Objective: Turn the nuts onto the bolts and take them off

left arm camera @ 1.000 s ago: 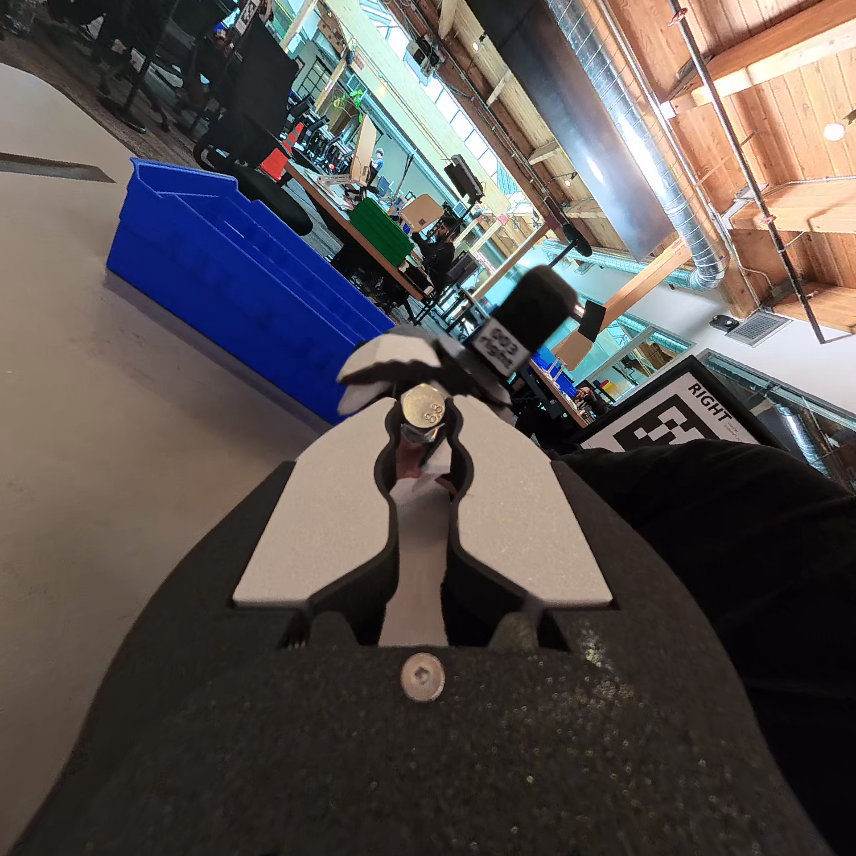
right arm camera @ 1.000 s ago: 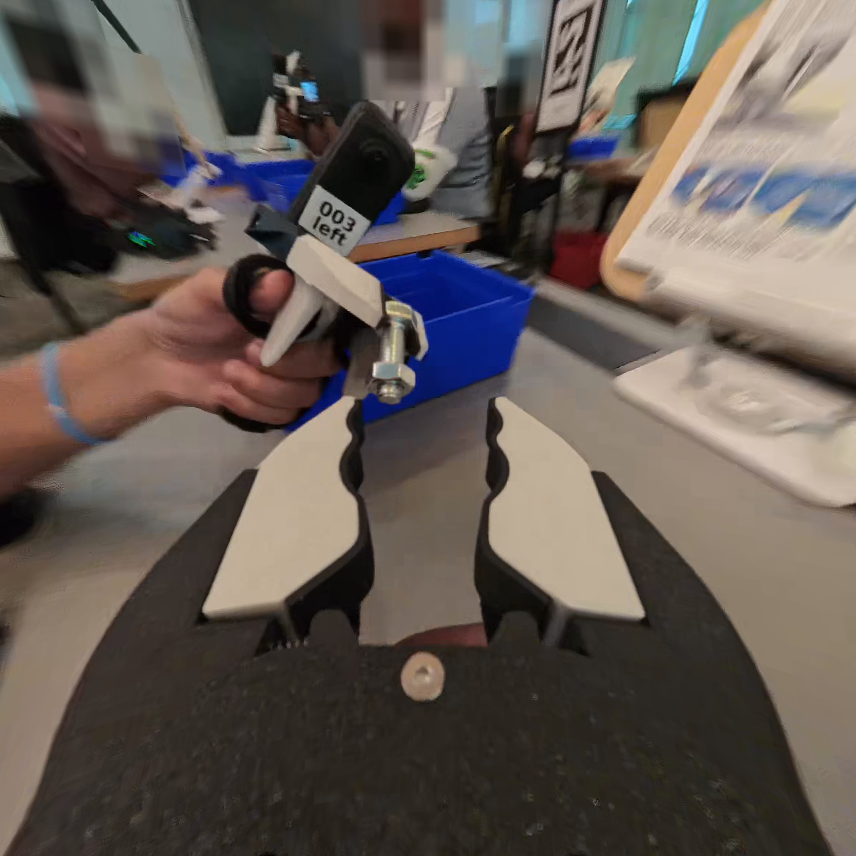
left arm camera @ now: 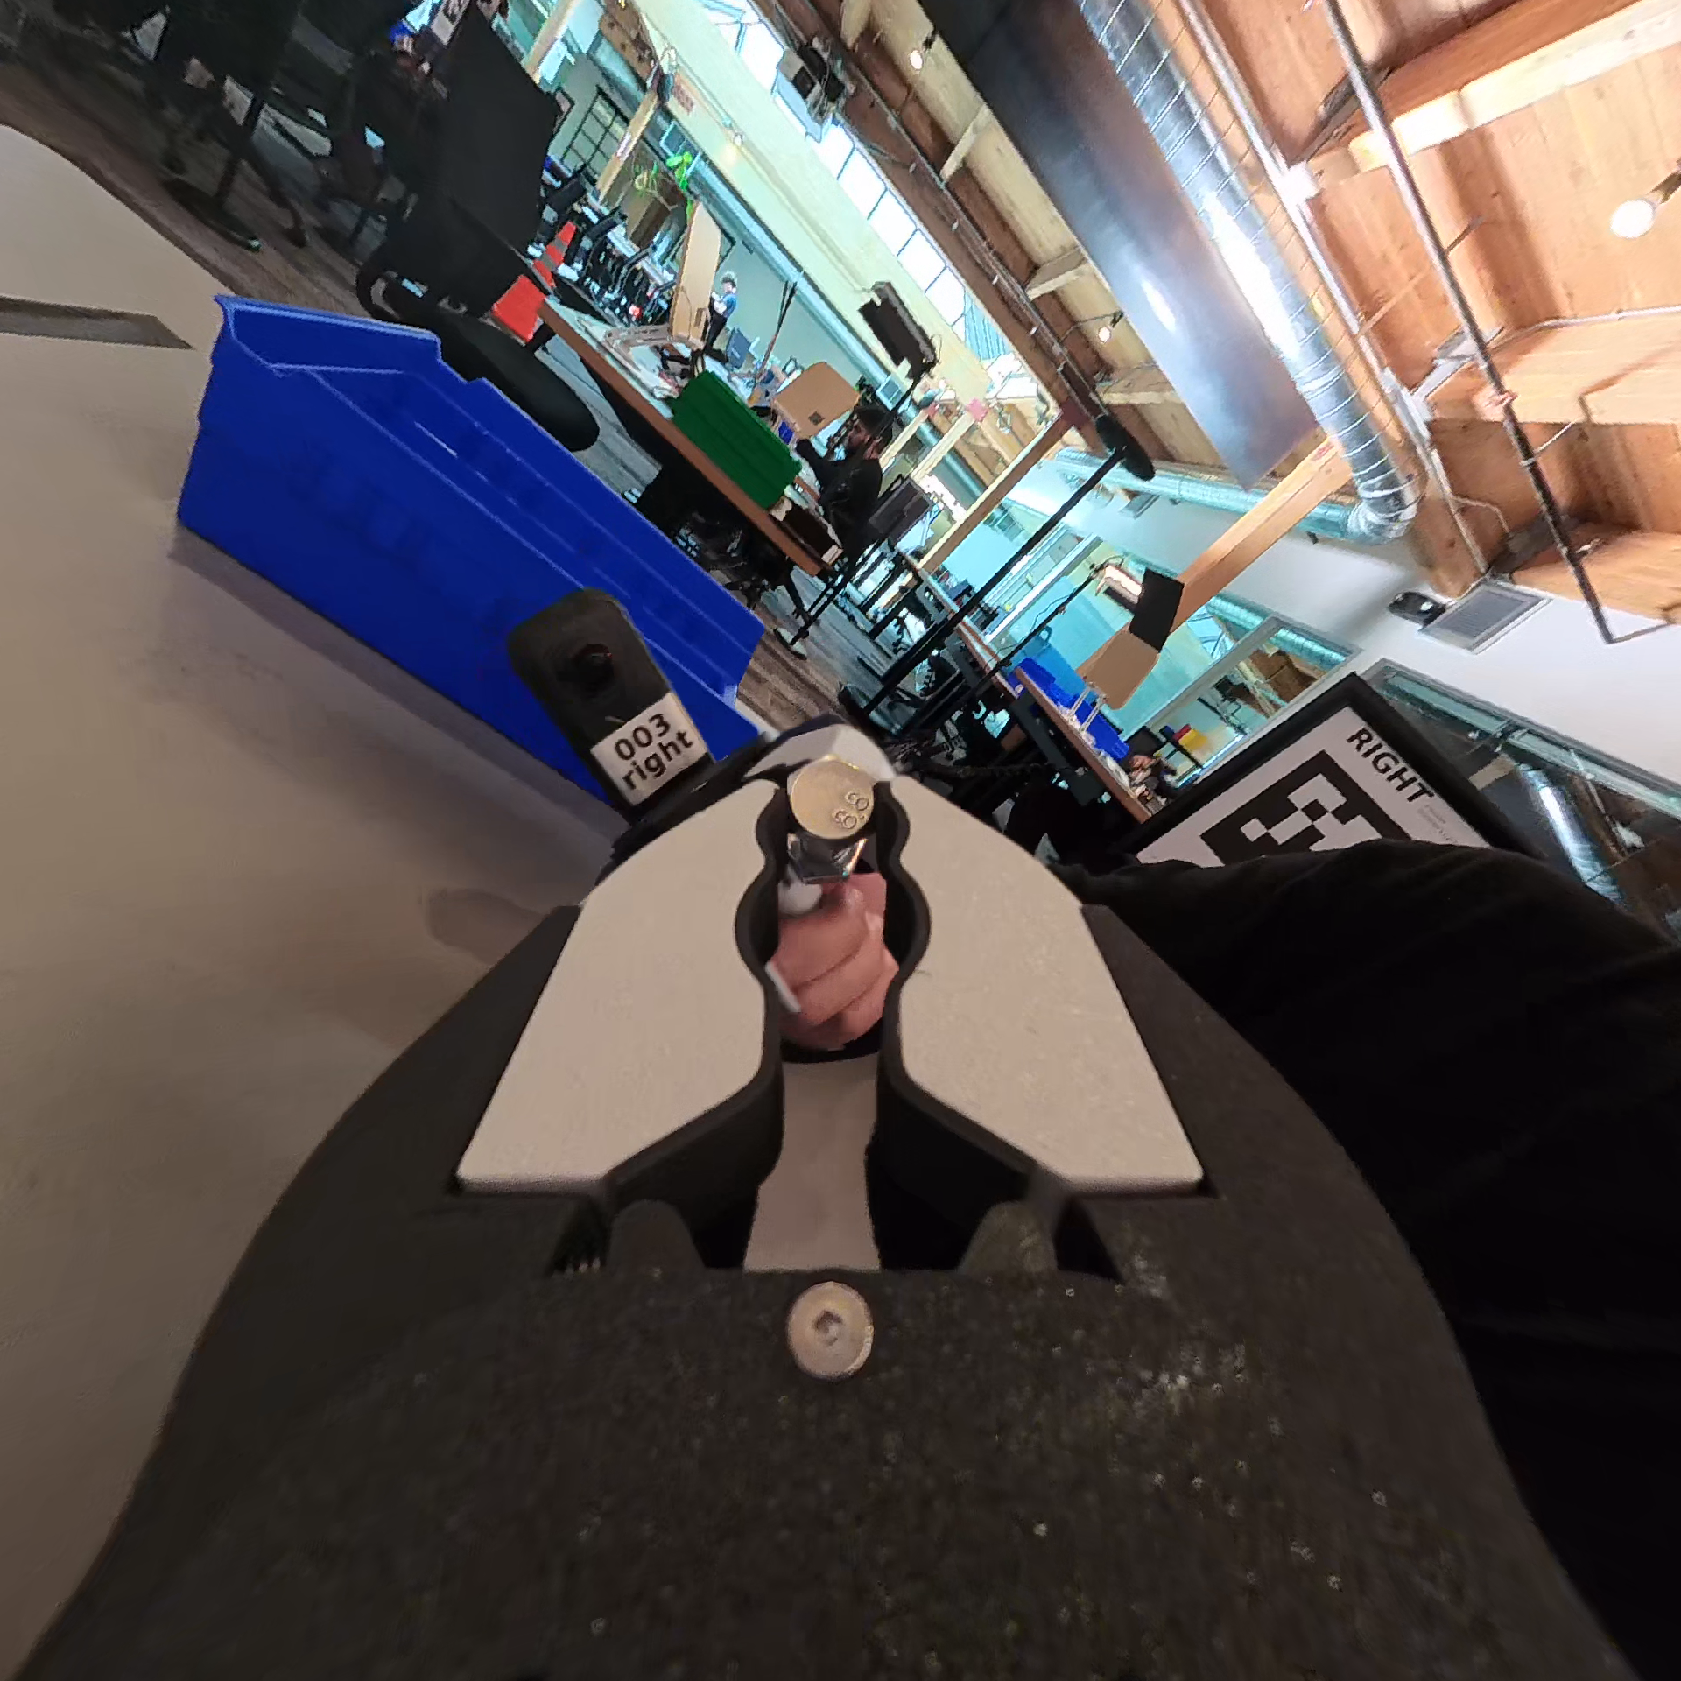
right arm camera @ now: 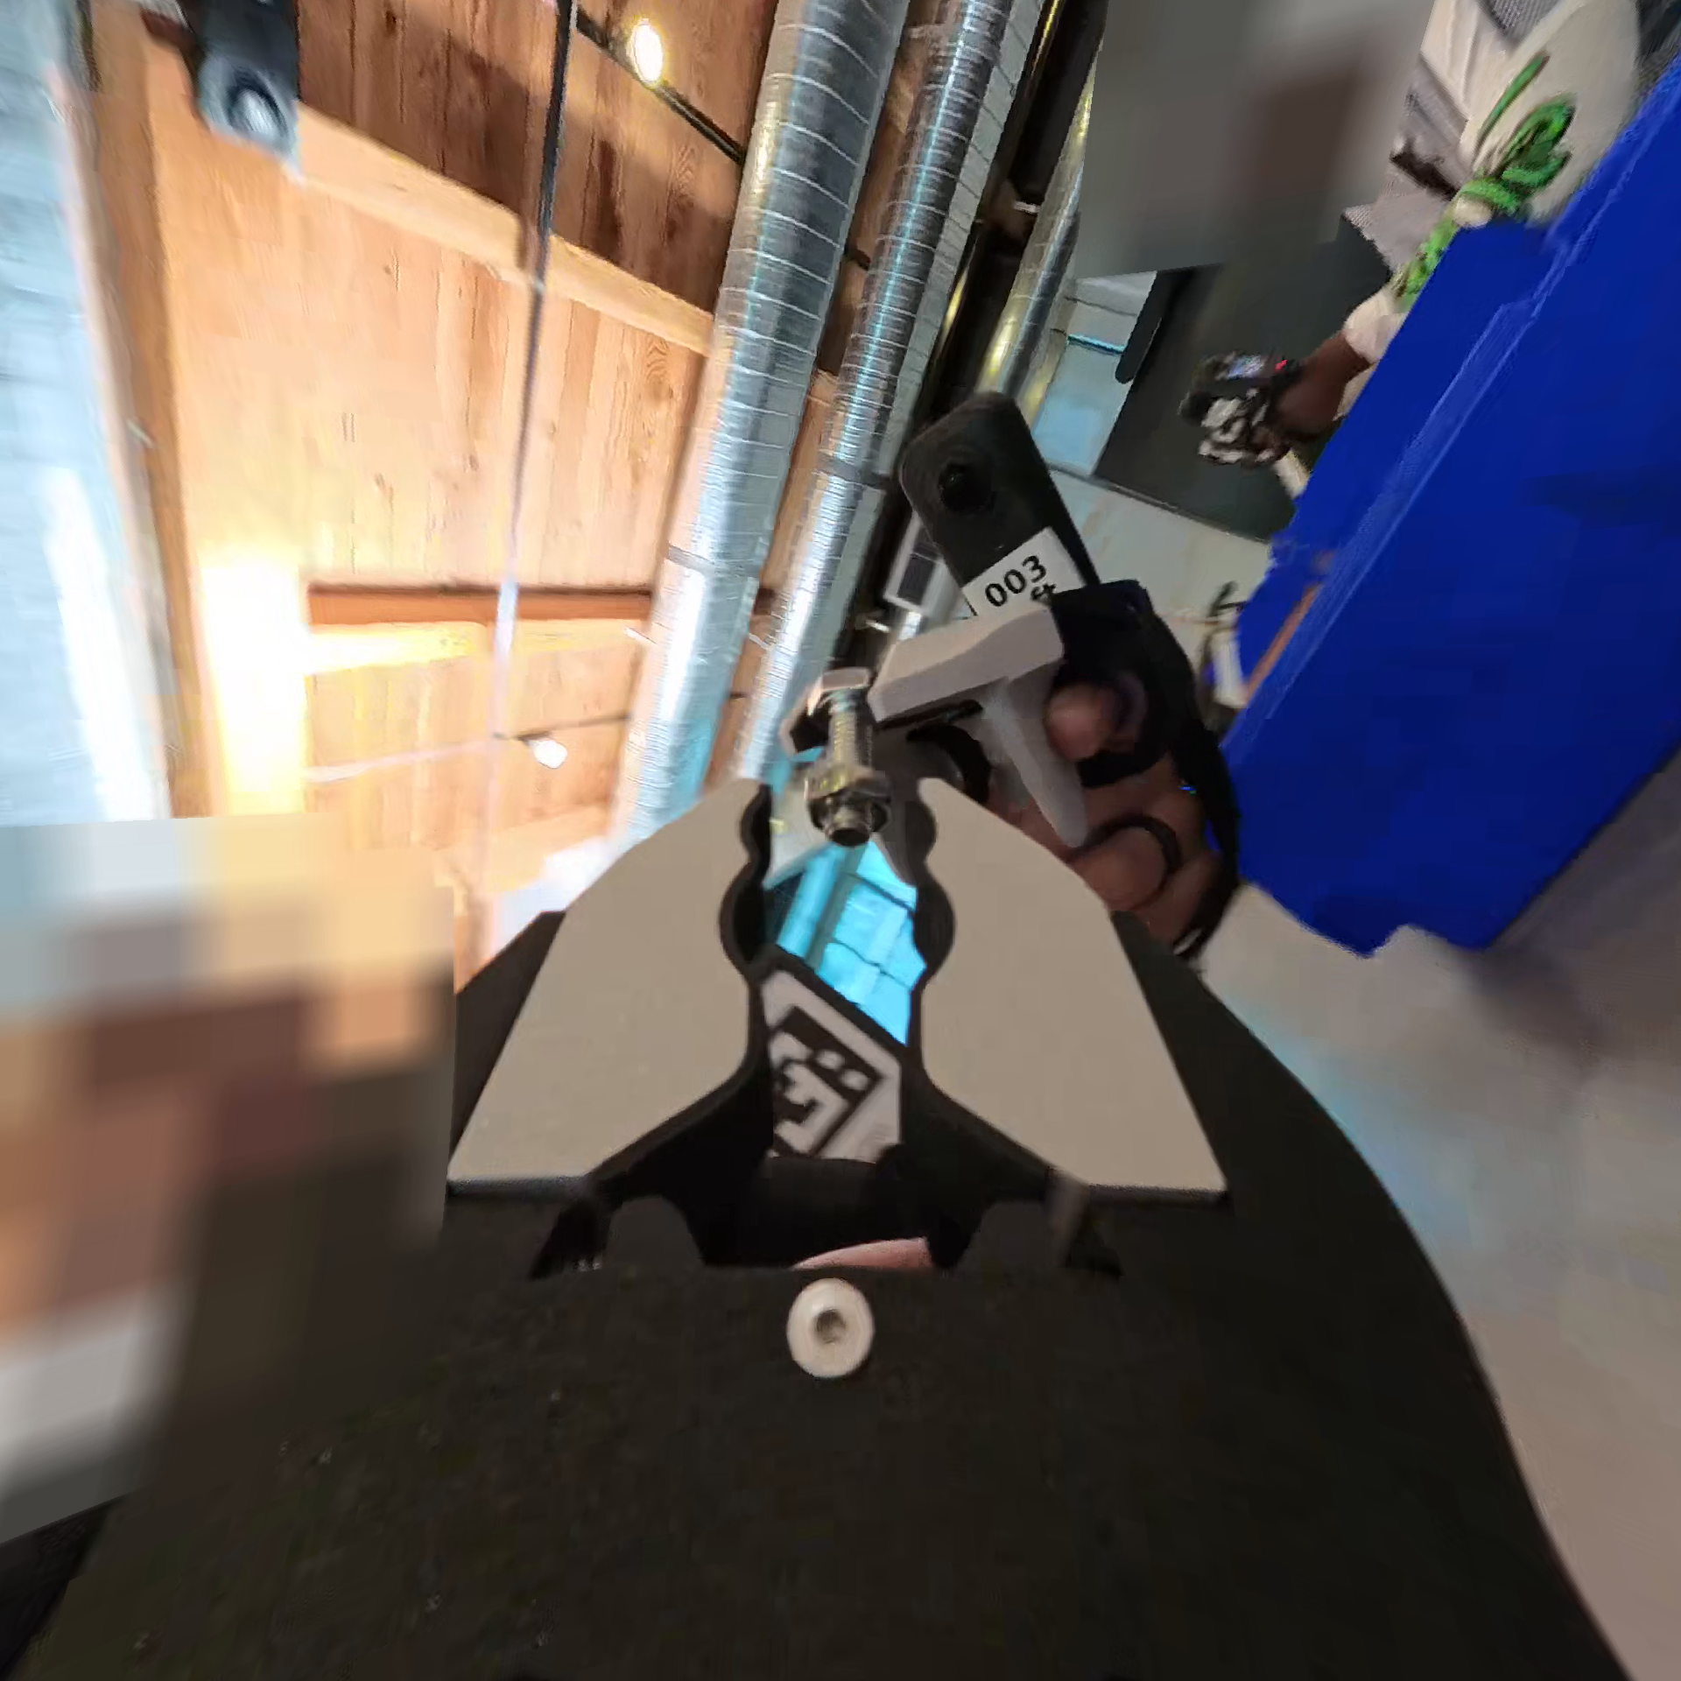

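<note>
My left gripper (left arm camera: 832, 823) is shut on a steel bolt (left arm camera: 830, 805), whose round head faces the left wrist camera. In the right wrist view the left gripper (right arm camera: 850, 728) holds the bolt (right arm camera: 841, 728) across its fingertips, with a steel nut (right arm camera: 850, 805) threaded near the bolt's free end. My right gripper (right arm camera: 844, 810) has its fingertips closed around that nut. In the left wrist view the right gripper (left arm camera: 819, 748) shows just past the bolt head, with its hand behind. The right wrist view is blurred and rolled on its side.
A blue plastic bin (left arm camera: 409, 509) stands on the grey table (left arm camera: 182, 910) beyond the grippers and also shows in the right wrist view (right arm camera: 1501, 591). A black-framed marker board (left arm camera: 1319, 800) and a dark sleeve (left arm camera: 1364, 1092) are at the right. Desks and people are far behind. Both grippers' tips are close together, under 4 cm apart.
My right gripper was open beside the bolt; it has rolled about a quarter turn and closed on the nut. The left gripper keeps hold of the bolt, nearly still.
</note>
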`<state>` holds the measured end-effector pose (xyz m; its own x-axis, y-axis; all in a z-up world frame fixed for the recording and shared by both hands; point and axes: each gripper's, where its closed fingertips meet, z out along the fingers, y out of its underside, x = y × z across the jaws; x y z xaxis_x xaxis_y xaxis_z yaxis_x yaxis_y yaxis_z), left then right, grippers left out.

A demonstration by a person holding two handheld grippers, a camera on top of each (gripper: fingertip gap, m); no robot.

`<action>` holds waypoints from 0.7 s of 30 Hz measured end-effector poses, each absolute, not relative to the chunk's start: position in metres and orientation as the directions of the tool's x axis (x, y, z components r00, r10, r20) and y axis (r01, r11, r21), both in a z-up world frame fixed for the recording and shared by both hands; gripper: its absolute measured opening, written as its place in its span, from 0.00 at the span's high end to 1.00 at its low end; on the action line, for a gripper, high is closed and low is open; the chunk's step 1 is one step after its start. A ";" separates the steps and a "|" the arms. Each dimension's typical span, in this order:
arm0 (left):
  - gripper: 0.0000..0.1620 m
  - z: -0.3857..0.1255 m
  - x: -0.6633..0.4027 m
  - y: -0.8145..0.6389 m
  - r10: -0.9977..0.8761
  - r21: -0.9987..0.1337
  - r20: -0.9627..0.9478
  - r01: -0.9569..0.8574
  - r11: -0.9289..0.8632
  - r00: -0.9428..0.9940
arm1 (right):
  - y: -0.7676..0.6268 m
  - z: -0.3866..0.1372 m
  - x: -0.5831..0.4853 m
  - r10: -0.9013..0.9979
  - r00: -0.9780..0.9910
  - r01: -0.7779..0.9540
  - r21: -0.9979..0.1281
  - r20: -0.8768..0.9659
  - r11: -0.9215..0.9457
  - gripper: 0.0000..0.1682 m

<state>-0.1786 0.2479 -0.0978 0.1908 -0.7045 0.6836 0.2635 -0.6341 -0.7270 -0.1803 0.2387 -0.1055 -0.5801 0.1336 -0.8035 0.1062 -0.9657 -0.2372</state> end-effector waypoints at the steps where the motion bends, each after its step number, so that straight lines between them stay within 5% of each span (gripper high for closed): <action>1: 0.90 -0.096 -0.179 0.249 -0.700 -0.721 0.689 0.273 -0.637 0.188 | 0.237 -0.107 -0.182 0.232 -0.540 0.077 -0.322 -0.809 -0.944 0.76; 4: 0.90 -0.096 -0.181 0.251 -0.701 -0.729 0.681 0.279 -0.625 0.209 | 0.234 -0.122 -0.191 0.687 -0.276 -0.007 -0.713 -0.672 -0.701 0.69; 7: 0.90 -0.094 -0.182 0.251 -0.696 -0.720 0.690 0.289 -0.631 0.200 | 0.250 -0.132 -0.189 0.981 0.128 0.038 -0.987 -0.149 -0.155 0.66; 9: 0.90 -0.095 -0.182 0.251 -0.695 -0.719 0.691 0.287 -0.633 0.199 | 0.255 -0.117 -0.180 0.934 0.309 0.066 -0.984 0.178 0.165 0.72; 12: 0.90 -0.096 -0.180 0.250 -0.695 -0.716 0.694 0.284 -0.637 0.191 | 0.247 -0.110 -0.180 0.853 0.350 0.140 -0.922 0.388 0.362 0.75; 14: 0.90 -0.096 -0.177 0.249 -0.696 -0.715 0.695 0.277 -0.642 0.183 | 0.245 -0.115 -0.184 0.853 0.339 0.181 -0.917 0.397 0.355 0.75; 17: 0.89 -0.097 -0.173 0.248 -0.699 -0.721 0.690 0.263 -0.642 0.186 | 0.248 -0.114 -0.182 0.859 0.350 0.185 -0.927 0.372 0.326 0.89; 21: 0.90 -0.095 -0.173 0.246 -0.708 -0.724 0.685 0.266 -0.637 0.171 | 0.245 -0.112 -0.183 0.943 0.276 0.115 -0.981 0.184 0.157 0.89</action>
<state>-0.1727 0.2464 -0.0947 0.1712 -0.7077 0.6855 0.2664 -0.6366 -0.7238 -0.1828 0.2446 -0.1120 0.2762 0.9434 0.1838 0.1150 0.1574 -0.9808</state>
